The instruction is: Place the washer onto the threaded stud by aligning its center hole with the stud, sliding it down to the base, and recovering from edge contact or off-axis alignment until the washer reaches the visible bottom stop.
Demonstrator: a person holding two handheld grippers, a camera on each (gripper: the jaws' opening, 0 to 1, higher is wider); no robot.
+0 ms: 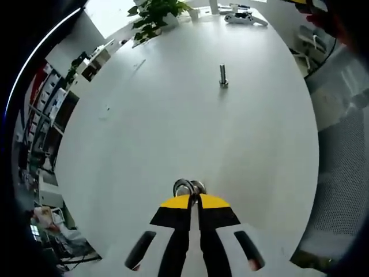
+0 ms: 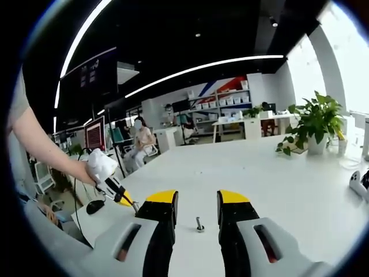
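Your left gripper point(image 1: 194, 195) is pinched narrow on the washer point(image 1: 188, 187), whose shiny ring pokes out past the yellow tips, held above the white bench point(image 1: 173, 127). The threaded stud point(image 1: 222, 75) stands upright on the bench, well apart from the washer and straight ahead of it. Beyond the stud sit a potted plant point(image 1: 154, 14) and a grey tool point(image 1: 245, 18) at the bench's far edge.

Your right gripper point(image 2: 197, 203) is spread wide with nothing between its jaws; the stud point(image 2: 199, 224) shows through that gap, small and a little blurred. To the stud's left, your hand brings the left gripper point(image 2: 118, 193) into the right gripper view.
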